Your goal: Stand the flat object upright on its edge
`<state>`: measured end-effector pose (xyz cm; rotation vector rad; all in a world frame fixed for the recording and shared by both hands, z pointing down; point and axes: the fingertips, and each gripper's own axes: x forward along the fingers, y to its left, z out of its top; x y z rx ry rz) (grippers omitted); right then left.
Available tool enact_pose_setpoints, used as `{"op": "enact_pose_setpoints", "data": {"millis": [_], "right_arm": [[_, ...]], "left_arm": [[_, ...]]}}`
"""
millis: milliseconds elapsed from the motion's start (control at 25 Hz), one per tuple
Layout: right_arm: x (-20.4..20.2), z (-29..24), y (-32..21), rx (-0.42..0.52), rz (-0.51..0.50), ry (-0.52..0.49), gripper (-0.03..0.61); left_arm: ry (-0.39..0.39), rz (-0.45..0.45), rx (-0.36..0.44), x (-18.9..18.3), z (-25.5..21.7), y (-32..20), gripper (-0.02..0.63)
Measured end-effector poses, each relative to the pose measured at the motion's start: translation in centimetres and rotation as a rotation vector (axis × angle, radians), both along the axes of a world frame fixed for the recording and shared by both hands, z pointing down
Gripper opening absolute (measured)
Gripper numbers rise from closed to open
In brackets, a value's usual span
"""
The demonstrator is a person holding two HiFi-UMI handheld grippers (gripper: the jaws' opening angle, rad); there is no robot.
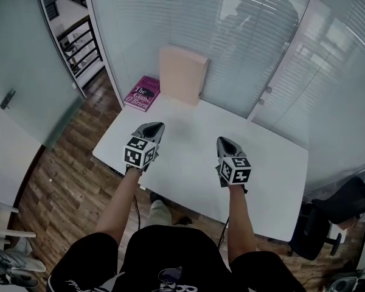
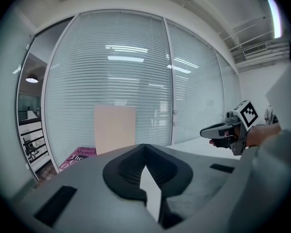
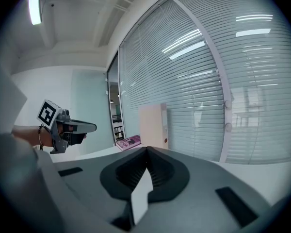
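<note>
A pale peach flat binder (image 1: 182, 75) stands upright on its edge at the far side of the white table (image 1: 274, 181), against the glass wall; it also shows in the left gripper view (image 2: 114, 128) and the right gripper view (image 3: 153, 125). My left gripper (image 1: 153, 128) hovers over the table's left part, jaws shut with nothing between them. The right gripper (image 1: 227, 143) hangs over the middle, also shut and empty. Both are well short of the binder. Each gripper sees the other: the right gripper (image 2: 206, 131) and the left gripper (image 3: 91, 127).
A magenta book (image 1: 143, 92) lies flat on the table's far left corner beside the binder. Glass walls with blinds (image 1: 243, 35) close off the back. A black office chair (image 1: 340, 212) stands at the right; wooden floor (image 1: 67, 163) lies to the left.
</note>
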<state>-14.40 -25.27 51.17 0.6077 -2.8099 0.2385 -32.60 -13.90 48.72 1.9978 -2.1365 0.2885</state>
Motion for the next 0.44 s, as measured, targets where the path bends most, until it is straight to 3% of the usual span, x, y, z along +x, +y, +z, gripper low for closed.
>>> {"op": "enact_pose_setpoints", "data": {"millis": [440], "right_arm": [[0.15,-0.04,-1.06,-0.007,-0.002,-0.005,0.023]], "left_arm": [[-0.006,-0.005,-0.010,0.02,0.37,-1.06,0.021]]}}
